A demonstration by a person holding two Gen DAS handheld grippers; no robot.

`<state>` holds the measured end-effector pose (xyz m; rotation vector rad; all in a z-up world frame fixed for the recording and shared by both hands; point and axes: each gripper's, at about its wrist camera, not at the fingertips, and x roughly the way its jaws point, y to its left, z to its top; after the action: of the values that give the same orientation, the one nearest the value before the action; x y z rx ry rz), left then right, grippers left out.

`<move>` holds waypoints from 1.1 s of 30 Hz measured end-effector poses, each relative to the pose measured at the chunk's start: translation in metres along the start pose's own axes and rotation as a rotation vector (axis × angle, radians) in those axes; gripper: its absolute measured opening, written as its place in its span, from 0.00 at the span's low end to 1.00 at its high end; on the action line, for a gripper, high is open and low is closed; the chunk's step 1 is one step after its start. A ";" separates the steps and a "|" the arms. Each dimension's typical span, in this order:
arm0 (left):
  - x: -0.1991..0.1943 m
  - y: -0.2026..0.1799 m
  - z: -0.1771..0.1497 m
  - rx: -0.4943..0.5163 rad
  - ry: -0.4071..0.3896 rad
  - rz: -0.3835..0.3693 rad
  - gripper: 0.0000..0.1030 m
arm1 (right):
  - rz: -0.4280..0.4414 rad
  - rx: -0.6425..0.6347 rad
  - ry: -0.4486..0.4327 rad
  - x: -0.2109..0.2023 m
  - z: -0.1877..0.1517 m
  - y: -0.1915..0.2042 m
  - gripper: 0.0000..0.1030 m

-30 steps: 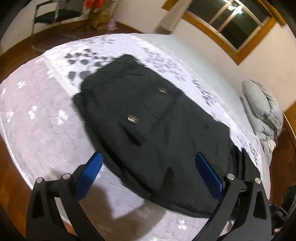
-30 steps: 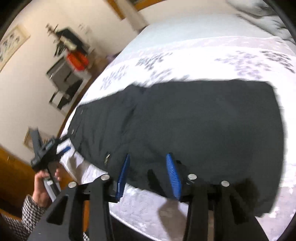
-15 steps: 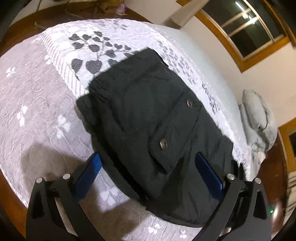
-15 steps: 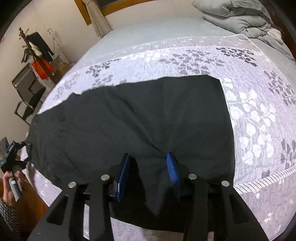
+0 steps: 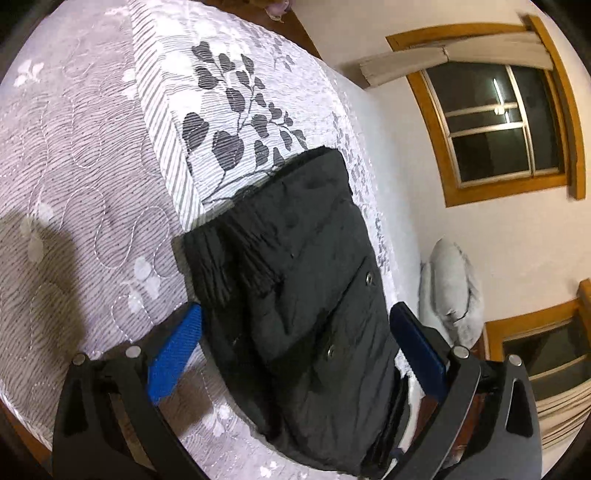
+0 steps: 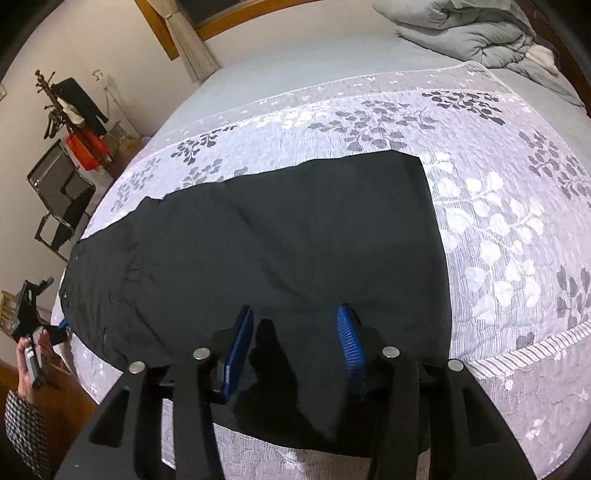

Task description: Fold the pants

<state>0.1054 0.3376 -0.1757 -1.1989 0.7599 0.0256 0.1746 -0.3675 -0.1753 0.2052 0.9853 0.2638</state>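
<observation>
Black pants (image 6: 280,251) lie flat across the bed, waist end to the left, leg hems to the right. In the left wrist view the waist end (image 5: 306,295) with a snap-flap pocket sits between my open left gripper's (image 5: 295,347) blue pads, which hover just above it. My right gripper (image 6: 293,339) is open over the near edge of the pants, above the fabric, holding nothing. The left gripper also shows in the right wrist view (image 6: 37,328) at the waist end, held in a hand.
The bed has a grey-white leaf-pattern cover (image 6: 498,221). A grey duvet (image 6: 472,33) is bunched at the head of the bed. A chair (image 6: 59,199) and coat rack (image 6: 70,107) stand beside the bed. A window (image 5: 495,122) is in the wall.
My left gripper has come down close to the waist end and turned along the pants. My right gripper has swung from the waist side to the near edge; the pants lie still.
</observation>
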 end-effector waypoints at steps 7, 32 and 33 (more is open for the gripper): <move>-0.001 -0.001 0.000 0.025 -0.003 0.001 0.92 | -0.014 -0.024 0.005 0.004 -0.002 0.005 0.55; 0.055 -0.039 0.012 0.112 0.047 0.122 0.83 | -0.029 -0.077 0.015 0.013 -0.006 0.010 0.67; 0.058 -0.042 0.012 0.125 0.046 0.145 0.78 | -0.028 -0.078 0.015 0.013 -0.006 0.010 0.67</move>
<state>0.1724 0.3094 -0.1704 -1.0276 0.8750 0.0699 0.1753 -0.3538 -0.1859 0.1182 0.9902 0.2779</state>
